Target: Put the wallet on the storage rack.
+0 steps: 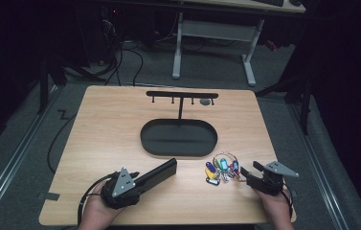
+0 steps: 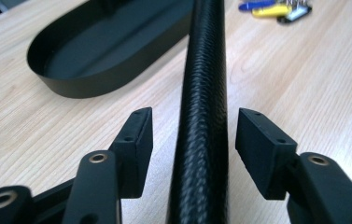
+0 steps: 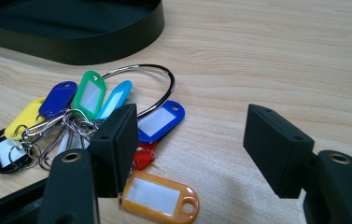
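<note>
A long black bar with a woven texture (image 1: pixel 158 172) lies on the wooden table, pointing toward a black oval tray (image 1: pixel 142 139). My left gripper (image 1: pixel 141 179) straddles the bar's near end. In the left gripper view the bar (image 2: pixel 201 93) runs between the two pads with a gap on each side, so the left gripper (image 2: pixel 194 128) is open. A bunch of coloured key tags on a metal ring (image 1: pixel 221 167) lies right of the bar. My right gripper (image 1: pixel 251 168) stands open just right of the bunch. In the right gripper view its left pad (image 3: pixel 117 140) overlaps the key tags (image 3: pixel 89 95); nothing sits between the jaws of the right gripper (image 3: pixel 192 133).
A T-shaped black stand with small hooks (image 1: pixel 182 95) rises from the tray's far side. The tray wall (image 2: pixel 94 84) is ahead and left of the left jaws, and the same tray's wall (image 3: pixel 94 51) is beyond the key tags. Bare wood (image 3: pixel 267 56) lies to the right.
</note>
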Demonstrator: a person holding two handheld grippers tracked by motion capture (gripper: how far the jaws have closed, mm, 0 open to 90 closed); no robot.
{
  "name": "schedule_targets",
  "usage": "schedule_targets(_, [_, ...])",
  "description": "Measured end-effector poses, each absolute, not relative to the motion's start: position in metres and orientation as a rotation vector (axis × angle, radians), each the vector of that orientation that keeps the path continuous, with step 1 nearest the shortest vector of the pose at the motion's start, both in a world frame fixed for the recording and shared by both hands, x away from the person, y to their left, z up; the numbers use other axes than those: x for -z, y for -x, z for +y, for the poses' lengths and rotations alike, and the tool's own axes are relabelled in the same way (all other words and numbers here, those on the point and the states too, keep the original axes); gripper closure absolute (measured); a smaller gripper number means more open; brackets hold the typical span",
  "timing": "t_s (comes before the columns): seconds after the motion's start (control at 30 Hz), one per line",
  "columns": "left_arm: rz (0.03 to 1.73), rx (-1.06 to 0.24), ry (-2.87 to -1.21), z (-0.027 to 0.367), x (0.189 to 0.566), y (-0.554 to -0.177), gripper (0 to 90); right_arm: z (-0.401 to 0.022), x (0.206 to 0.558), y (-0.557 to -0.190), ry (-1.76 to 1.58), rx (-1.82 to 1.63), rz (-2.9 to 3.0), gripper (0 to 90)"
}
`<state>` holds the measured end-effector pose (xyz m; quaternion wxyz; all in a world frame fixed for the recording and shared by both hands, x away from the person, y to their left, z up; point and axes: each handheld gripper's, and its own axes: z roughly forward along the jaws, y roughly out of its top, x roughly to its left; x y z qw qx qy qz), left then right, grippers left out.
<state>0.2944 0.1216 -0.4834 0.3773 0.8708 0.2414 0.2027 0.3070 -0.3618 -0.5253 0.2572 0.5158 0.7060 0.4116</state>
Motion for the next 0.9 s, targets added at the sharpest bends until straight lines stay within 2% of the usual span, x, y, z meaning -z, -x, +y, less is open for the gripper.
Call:
schedule_targets(0.17, [0.592, -0.506, -2.306, 0.111, 0.473, -0.302, 43.3, -0.361, 0.522, -0.308, -1.396, -1.107, 1.929, 25.7])
schedule_targets(0.27, [0.584, -0.498, -2.334, 0.106, 0.468, -0.307, 42.5, -0.361, 0.522, -0.308, -1.396, -1.103, 1.928, 23.8])
schedule_targets(0.43, [0.560, -0.469, -2.444, 0.094, 0.457, -0.316, 41.0, -0.362, 0.521, -0.307, -1.389, -1.115, 1.936, 23.5])
schedule_targets(0.53, [0.531, -0.453, -2.510, 0.085, 0.450, -0.320, 44.3, -0.364, 0.522, -0.306, -1.389, -1.132, 1.945, 23.1])
schedule_targets(0.8, [0.547, -0.391, -2.563, 0.075, 0.447, -0.328, 44.8, -0.366, 0.522, -0.305, -1.386, -1.146, 1.947, 22.9])
schedule_targets(0.9, [0.593, -0.373, -2.565, 0.074, 0.445, -0.331, 51.1, -0.365, 0.523, -0.305, -1.389, -1.150, 1.956, 22.9])
